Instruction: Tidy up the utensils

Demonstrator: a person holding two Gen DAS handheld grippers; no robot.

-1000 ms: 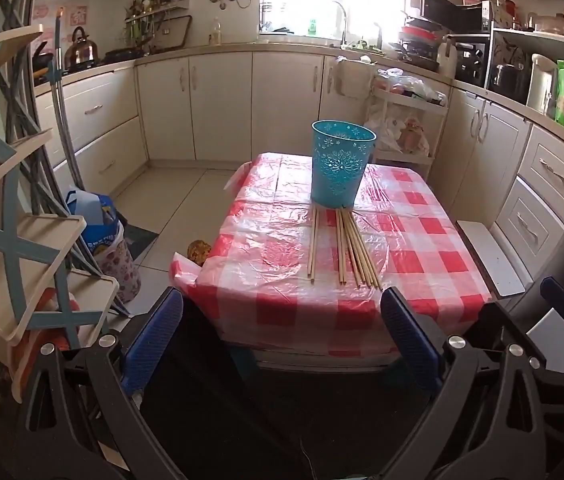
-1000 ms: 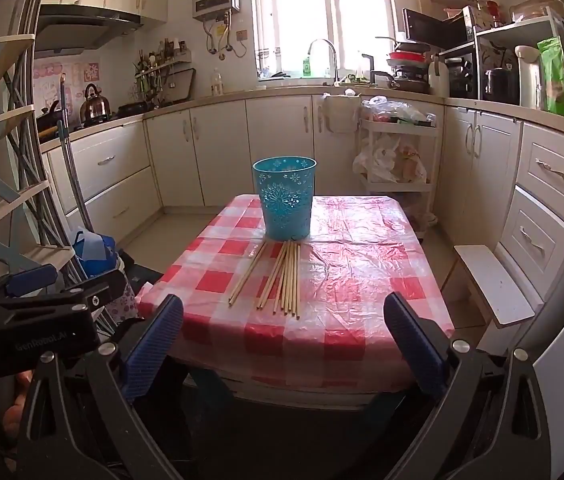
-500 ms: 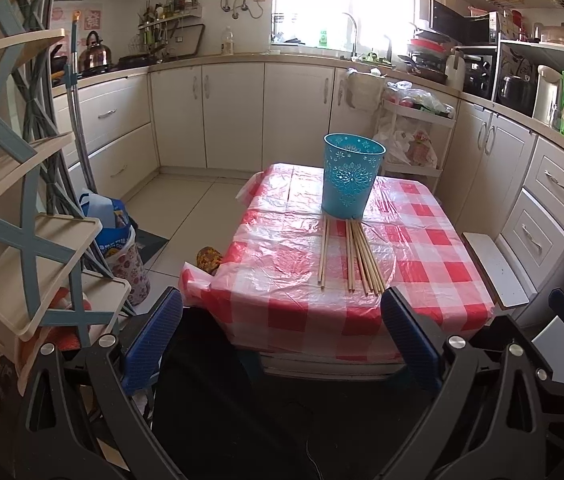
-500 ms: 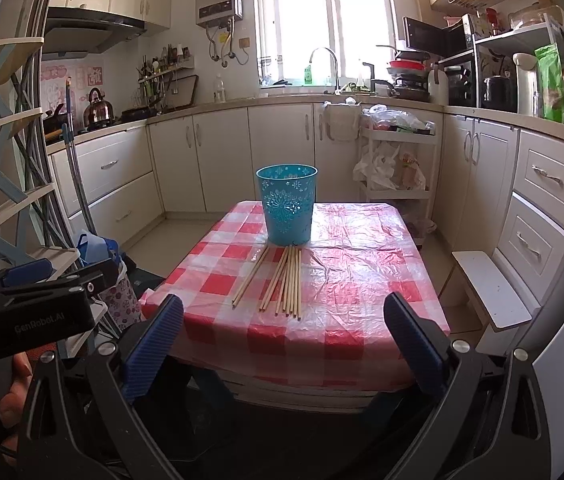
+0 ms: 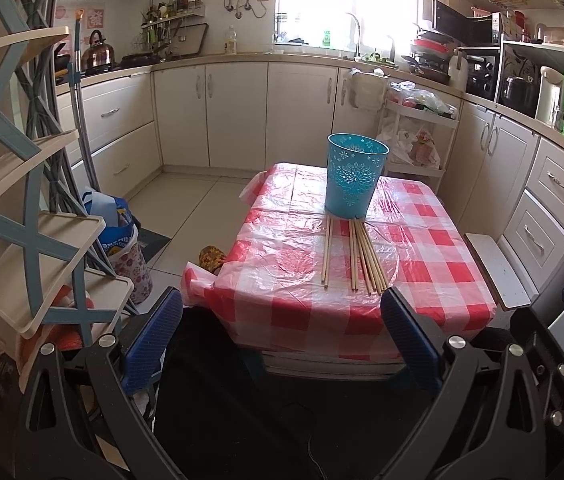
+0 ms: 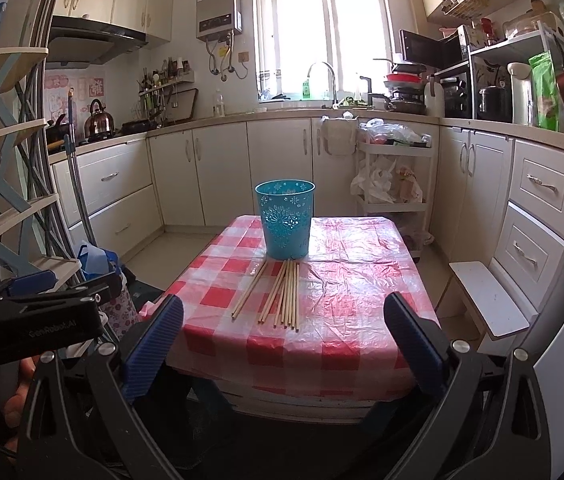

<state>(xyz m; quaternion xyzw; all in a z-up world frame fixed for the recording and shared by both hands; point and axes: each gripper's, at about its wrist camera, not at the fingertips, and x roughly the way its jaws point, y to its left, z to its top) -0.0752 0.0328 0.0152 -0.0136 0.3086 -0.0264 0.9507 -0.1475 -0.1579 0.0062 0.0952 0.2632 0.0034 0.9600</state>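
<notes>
Several wooden chopsticks (image 5: 361, 256) (image 6: 283, 294) lie side by side on a red-and-white checked tablecloth (image 5: 433, 264) (image 6: 353, 280), their far ends touching a tall teal perforated bin (image 5: 355, 174) (image 6: 285, 218). One chopstick lies slightly apart on the left. Both grippers hang short of the table's near edge. My left gripper (image 5: 282, 336) is open with nothing between its blue pads. My right gripper (image 6: 283, 340) is open and empty too. In the right wrist view the left gripper's black body (image 6: 34, 320) shows at the lower left.
A tiered beige-and-blue rack (image 5: 30, 216) stands close on the left, with a mop handle (image 5: 82, 120) and bags (image 5: 122, 240) on the floor beside it. A white stool (image 6: 485, 296) sits right of the table. Kitchen cabinets (image 6: 218, 172) line the far walls.
Both cameras have tilted upward and drawn back slightly, so the table sits lower and farther in view. The chopsticks and bin have not moved. Both grippers stay open.
</notes>
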